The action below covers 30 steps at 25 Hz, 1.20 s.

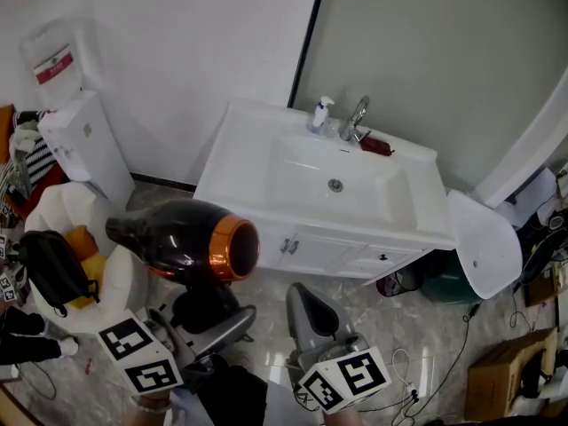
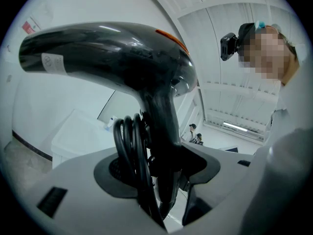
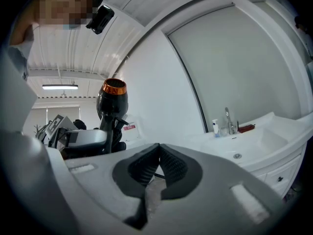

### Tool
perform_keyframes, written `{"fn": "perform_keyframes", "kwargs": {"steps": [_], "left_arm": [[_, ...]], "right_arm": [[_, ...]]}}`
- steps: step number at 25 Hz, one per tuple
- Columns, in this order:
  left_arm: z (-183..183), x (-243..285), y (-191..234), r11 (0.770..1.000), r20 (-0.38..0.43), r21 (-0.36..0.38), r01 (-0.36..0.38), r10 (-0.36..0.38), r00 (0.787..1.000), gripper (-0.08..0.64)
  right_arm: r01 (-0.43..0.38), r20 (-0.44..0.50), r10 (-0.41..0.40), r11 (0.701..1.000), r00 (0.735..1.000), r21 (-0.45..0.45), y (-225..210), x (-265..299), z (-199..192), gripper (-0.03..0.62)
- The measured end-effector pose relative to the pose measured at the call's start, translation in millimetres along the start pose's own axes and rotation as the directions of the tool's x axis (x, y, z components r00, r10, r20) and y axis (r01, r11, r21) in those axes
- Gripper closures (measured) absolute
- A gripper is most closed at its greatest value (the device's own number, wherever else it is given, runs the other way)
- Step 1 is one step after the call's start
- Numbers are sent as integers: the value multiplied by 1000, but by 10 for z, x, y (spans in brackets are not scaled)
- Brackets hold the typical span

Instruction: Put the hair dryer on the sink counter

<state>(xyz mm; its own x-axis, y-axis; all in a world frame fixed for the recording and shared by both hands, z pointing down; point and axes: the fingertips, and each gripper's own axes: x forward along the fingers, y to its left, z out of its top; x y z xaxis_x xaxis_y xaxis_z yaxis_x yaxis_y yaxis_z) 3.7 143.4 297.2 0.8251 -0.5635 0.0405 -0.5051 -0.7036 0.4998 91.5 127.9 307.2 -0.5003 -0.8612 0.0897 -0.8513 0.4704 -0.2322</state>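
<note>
Left gripper [image 2: 156,166]: clenched on the handle of the dryer [image 2: 112,58], with the coiled cord [image 2: 128,146] pinched into the same grip beside the handle. Seen only in the left gripper view: the cord loops, a pale label on the barrel, and two far-off people [image 2: 194,132] in a lit hall.

From the head view: left gripper [image 1: 206,313] low at the left, dryer [image 1: 182,238] carried above the floor with barrel level, handle down and orange ring facing right. Not on the counter [image 1: 240,158]; apart from it, off its front left corner.

Right gripper [image 3: 157,163]: jaws pressed together, nothing between them. In the head view, right gripper [image 1: 302,304] just right of the dryer and short of the cabinet front [image 1: 311,256].

Given by the right gripper view alone: the dryer [image 3: 113,99] from the front, orange ring on top, handle dropping into the left gripper [image 3: 105,136], with the counter [image 3: 274,126] well off to the right.

On the counter in both views: faucet [image 1: 357,118] [image 3: 228,119], soap bottle [image 1: 319,114] [image 3: 215,126] just left of it, a red item [image 1: 377,145] [image 3: 246,128] just right of it, drain [image 1: 335,185] [image 3: 237,156] in the bowl.

Head view only: a spare white basin [image 1: 484,247] leaning at the counter's right end, a cardboard box [image 1: 501,375] on the floor at the far right.
</note>
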Motion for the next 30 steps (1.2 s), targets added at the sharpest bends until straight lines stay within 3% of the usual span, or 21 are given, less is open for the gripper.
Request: {"fn": "perform_keyframes", "kwargs": {"steps": [17,30], "left_arm": [[75,101,181,999,-2,-11,32,-32,999,298],[448,402,845,1000,-17,-16,22,-23,1000,298]], "right_arm": [[16,2,-16,1000,1000,4,-79,192,-39,594],[29,-20,-29,1000,999,6,-297,918,77,594]]}}
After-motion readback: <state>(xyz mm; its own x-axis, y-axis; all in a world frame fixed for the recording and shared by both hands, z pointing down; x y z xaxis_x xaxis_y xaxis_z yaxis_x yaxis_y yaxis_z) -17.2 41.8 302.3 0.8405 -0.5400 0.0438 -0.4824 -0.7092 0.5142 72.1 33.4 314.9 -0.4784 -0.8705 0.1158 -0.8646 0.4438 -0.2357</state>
